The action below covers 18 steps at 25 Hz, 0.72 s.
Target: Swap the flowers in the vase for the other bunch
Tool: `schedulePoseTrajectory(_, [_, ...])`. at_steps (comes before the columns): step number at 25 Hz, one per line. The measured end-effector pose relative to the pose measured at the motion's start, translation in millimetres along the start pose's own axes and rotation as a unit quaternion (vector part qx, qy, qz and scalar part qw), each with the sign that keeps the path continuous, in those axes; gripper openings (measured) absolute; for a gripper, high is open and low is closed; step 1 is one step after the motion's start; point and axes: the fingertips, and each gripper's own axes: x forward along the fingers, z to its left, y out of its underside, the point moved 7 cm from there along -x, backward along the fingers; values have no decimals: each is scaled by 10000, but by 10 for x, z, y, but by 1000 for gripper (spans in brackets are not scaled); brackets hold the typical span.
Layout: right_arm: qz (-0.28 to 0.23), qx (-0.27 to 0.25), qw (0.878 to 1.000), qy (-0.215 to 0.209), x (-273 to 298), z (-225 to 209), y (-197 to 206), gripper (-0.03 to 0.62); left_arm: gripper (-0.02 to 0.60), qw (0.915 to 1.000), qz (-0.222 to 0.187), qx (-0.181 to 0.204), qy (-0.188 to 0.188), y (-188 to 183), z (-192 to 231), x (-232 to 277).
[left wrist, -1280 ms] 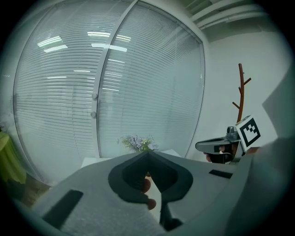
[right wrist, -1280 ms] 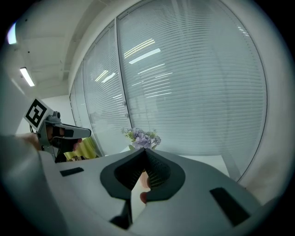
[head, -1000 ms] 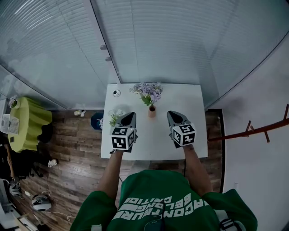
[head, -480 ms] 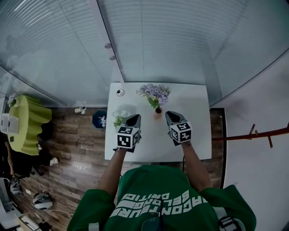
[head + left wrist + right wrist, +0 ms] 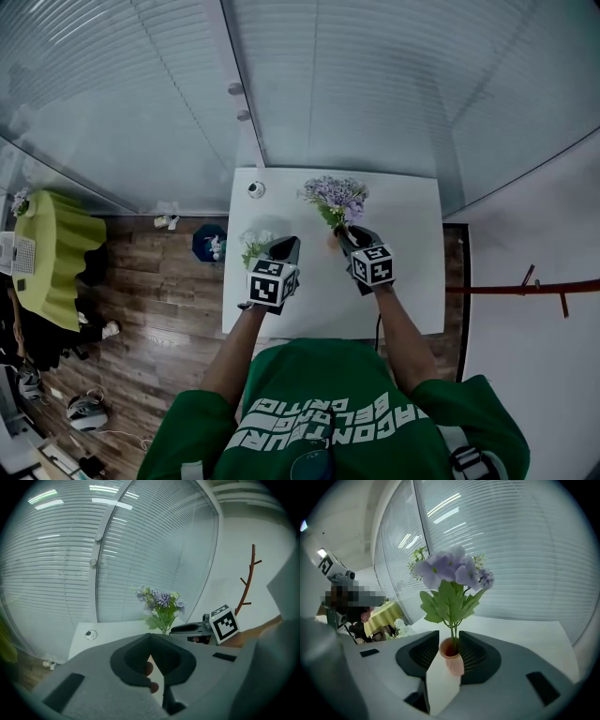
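Green-draped table [image 5: 56,253]; perhaps a coat rack [image 5: 525,285]

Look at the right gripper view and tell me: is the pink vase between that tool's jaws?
Yes, the pink vase stands between the jaws of the right tool, which have just been opening.

Lilac blooms over green leaves make up the flowers [image 5: 450,571] in the salmon-pink vase [image 5: 452,657]. The table [image 5: 412,253] is white. The other bunch [image 5: 251,242], at its nine o'clock edge, is white and green. The left gripper [image 5: 284,247] and right gripper [image 5: 343,234] are grey, each with a black-and-white square-patterned cube [image 5: 273,283]. At six o'clock the sweatshirt [image 5: 319,394] is green with white lettering, and the floor [image 5: 159,291] is brown wood planks.
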Motion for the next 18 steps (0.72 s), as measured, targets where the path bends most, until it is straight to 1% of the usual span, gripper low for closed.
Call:
schedulePoseTrajectory(2, [80,-11,10000,48,70,-20,1,121,-1,10000,31,-2,29,-8,44,15])
schedulePoseTrajectory(9, [426,-119,9990,60,315,-95,-72,121,0,9998,125,18,121,-93,165,121])
schedulePoseTrajectory(14, [570,-233,9980,113,439,-88,-83,120,0,9996,221,40,176,-61,224,179])
schedulePoseTrajectory(16, [585,-248,9979,123,450,-85,-73,114,0,9995,231,45,202,-51,226,191])
schedulePoseTrajectory(18, [578,-294,9978,159,442,-93,-59,82,-1,9995,219,45,231,-48,218,208])
